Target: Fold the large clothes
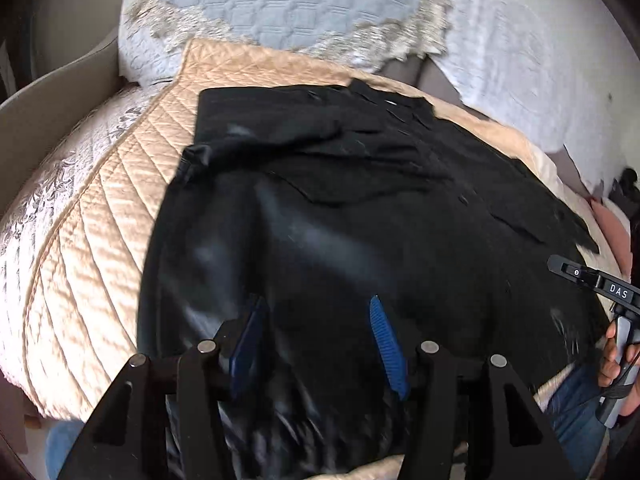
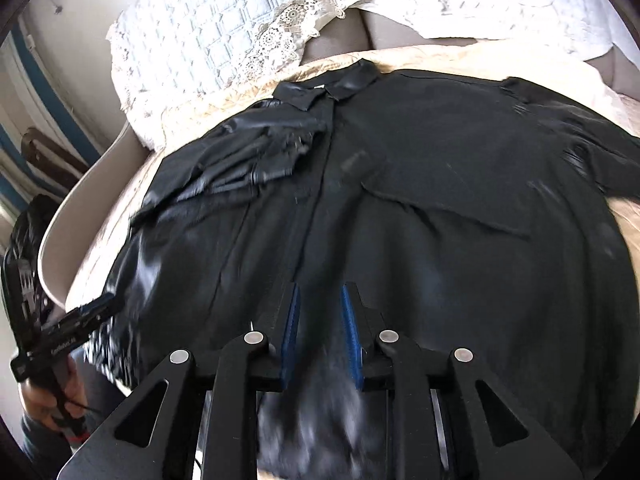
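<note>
I see the big black shirt [image 2: 400, 184] lying flat on the tan quilt [image 1: 100, 216] of the bed, collar far from me. I think I am still smoothing it out; next I must grab a side to fold over. Left gripper [image 1: 316, 340]: jaws wide apart, holding nothing. Right gripper [image 2: 320, 332]: jaws a little apart; I can't tell if cloth is caught. Its handle reads "DAS" [image 1: 618, 292].

Left wrist view: white capitals "DAS" legible on a black plate on the body of the right hand-held gripper [image 1: 560, 262], at the frame's right edge. Beside it, a small round white mark on the same black bar; not decipherable.

Right wrist view: white lettering along the black bar of the left hand-held gripper [image 2: 102, 302]; blurred, unreadable.
</note>
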Available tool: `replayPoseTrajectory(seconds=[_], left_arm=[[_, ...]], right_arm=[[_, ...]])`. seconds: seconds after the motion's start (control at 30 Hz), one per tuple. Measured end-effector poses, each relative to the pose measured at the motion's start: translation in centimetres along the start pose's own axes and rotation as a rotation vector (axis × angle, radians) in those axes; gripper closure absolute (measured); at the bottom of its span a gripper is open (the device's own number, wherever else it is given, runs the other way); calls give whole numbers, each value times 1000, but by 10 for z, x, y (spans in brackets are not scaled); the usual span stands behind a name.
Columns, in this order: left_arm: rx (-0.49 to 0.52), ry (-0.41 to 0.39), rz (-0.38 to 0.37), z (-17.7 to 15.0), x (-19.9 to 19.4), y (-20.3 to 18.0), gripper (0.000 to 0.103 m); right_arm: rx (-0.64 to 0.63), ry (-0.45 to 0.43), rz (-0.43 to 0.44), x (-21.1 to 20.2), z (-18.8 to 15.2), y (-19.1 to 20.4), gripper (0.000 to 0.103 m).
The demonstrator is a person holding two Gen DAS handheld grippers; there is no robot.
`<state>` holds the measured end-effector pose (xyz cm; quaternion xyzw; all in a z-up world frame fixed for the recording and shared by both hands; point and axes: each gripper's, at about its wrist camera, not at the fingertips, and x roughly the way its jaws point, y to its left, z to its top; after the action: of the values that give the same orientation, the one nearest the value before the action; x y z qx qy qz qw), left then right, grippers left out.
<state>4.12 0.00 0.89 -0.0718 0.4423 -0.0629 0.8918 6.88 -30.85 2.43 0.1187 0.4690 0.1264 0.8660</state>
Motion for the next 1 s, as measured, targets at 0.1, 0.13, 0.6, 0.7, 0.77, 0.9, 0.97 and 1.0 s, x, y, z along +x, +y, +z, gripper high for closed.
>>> replayPoseTrajectory(seconds=[0.1,0.13,0.6,0.7,0.77,0.9,0.97,1.0], left_arm=[[50,-4,-3,-5,-4,-13,46],[55,-1,-3,-6,-2,-15,46],[80,-24,31,20,6,-30,41],[86,-19,28,29,17,-35,41],[85,-14,34,34,26,-38,41],[67,6,43,39,46,-38,41],[59,12,47,40,53,-36,41],[57,10,47,40,56,-35,40]], right_arm=[[-1,-21,-9,-13,-9,-4,79],[4,-24,-16,-13,-9,-8,71],[179,-107,-51,-35,7,-82,50],[261,-130,-85,-40,13,-122,49],[333,-146,-110,-44,16,-154,49],[478,-213,-172,-58,25,-233,44],[577,-260,-199,-66,28,-279,43],[624,-274,-206,-67,28,-299,43]])
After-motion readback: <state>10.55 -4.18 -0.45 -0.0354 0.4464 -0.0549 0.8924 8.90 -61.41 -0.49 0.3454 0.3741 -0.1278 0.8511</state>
